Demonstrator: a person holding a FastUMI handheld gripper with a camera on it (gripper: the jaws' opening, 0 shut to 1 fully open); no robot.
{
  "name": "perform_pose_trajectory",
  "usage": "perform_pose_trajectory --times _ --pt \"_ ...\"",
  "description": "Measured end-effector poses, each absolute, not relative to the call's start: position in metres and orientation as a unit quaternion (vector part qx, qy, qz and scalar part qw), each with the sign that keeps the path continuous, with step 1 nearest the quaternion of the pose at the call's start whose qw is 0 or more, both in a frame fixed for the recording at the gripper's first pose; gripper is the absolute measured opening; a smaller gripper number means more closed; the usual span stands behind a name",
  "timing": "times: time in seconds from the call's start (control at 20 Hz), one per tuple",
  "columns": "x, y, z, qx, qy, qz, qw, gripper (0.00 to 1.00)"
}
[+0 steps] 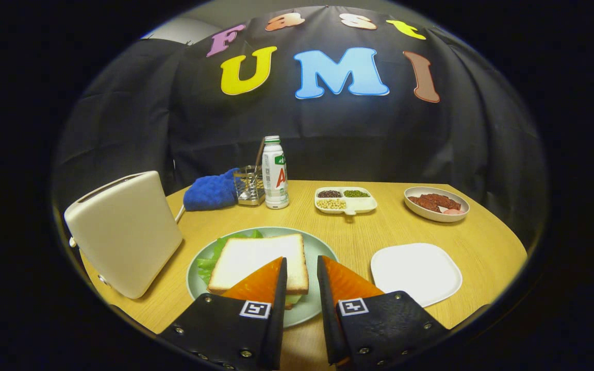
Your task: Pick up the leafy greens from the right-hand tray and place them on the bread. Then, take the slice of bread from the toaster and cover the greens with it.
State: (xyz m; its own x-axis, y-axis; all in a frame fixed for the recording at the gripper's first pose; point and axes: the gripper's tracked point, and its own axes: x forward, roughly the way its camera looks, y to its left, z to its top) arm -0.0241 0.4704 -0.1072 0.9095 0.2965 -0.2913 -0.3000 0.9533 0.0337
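A round wooden desk (410,232) fills the scene. At its left edge stands a cream toaster (124,232), tilted in this view, with nothing visibly sticking out of its slot. In the middle sits a pale green plate (323,252). On it lies a slice of bread (256,260), with leafy greens (212,257) poking out from under its left side and a second slice showing faintly beneath. To the right of the plate is a white square tray (415,273), now bare.

Judging from this, both steps look done: the greens are off the tray and covered by bread, so little or nothing remains.

Farther back are a blue mitt (210,191), a white bottle (275,172), a divided dish of beans (345,200) and a bowl of meat (436,203).

The hand-held gripper (301,273) hovers low over the plate's near edge, pointing forward. Its fingers stand slightly apart with nothing between them.
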Motion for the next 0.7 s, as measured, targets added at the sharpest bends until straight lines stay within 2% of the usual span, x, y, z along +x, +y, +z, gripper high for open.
perform_pose_trajectory --times 0.7 --pt "-0.02 0.277 -0.038 -0.009 0.049 0.073 0.996 0.33"
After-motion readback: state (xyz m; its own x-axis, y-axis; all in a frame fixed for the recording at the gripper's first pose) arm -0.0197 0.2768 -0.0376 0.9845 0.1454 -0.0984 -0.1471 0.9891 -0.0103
